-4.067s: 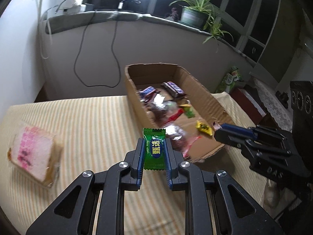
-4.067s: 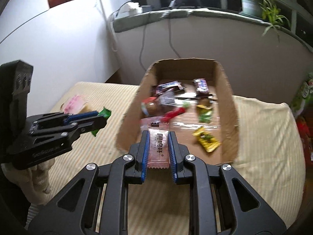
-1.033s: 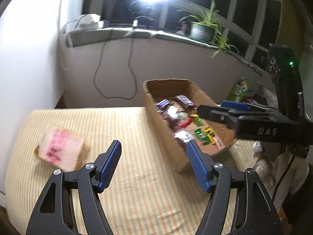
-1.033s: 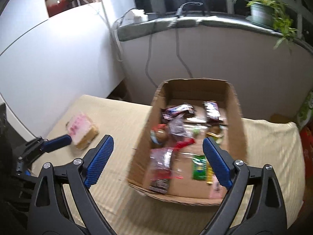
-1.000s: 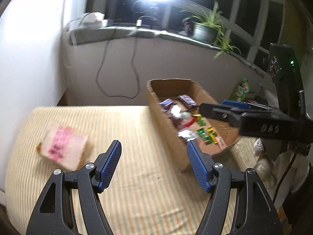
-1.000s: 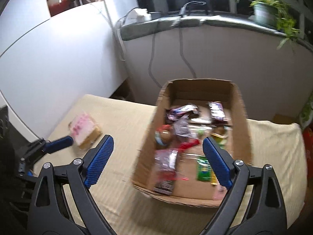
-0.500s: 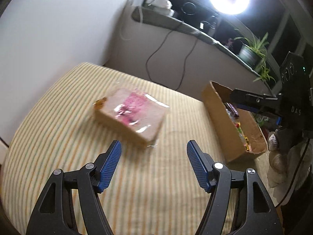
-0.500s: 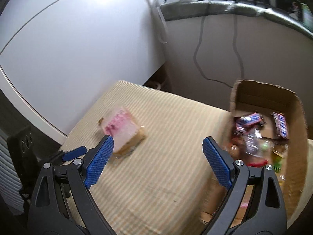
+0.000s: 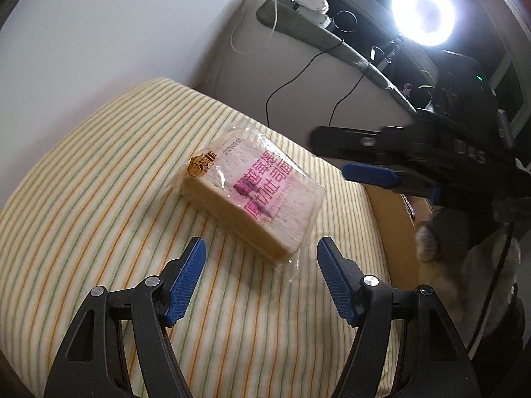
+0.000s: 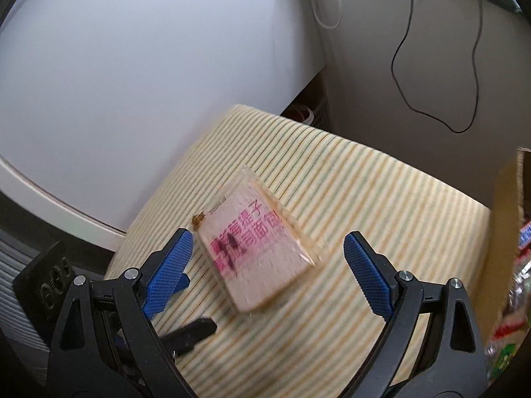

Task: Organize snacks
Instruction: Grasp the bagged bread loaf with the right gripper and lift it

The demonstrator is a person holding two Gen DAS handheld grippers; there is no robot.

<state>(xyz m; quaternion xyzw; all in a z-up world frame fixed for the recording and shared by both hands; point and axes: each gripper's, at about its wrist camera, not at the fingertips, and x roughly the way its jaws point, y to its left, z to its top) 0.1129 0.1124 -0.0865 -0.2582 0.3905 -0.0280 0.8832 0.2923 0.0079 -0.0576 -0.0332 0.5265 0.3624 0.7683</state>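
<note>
A wrapped pack of sliced bread [image 9: 255, 195] with pink print lies flat on the striped cloth [image 9: 83, 199]. My left gripper [image 9: 262, 248] stands open just short of its near corner, nothing between the blue pads. My right gripper [image 10: 267, 242] is open too and hovers over the same bread pack [image 10: 257, 248], which lies between and beyond its fingers, untouched. In the left wrist view the right gripper [image 9: 365, 156] reaches in from the right, past the pack. The cardboard snack box [image 10: 507, 225] shows only at the right edge.
The cloth-covered surface ends at a white wall [image 10: 132, 83] on the left and a gap toward a grey ledge [image 9: 315, 33] with cables behind. A bright ring lamp [image 9: 421, 15] glares at the upper right. Several wrapped snacks [image 10: 517, 285] lie in the box.
Both grippers swung left from the box to the bread pack and came lower. The pack now fills the middle of both views. Both stayed open and empty.
</note>
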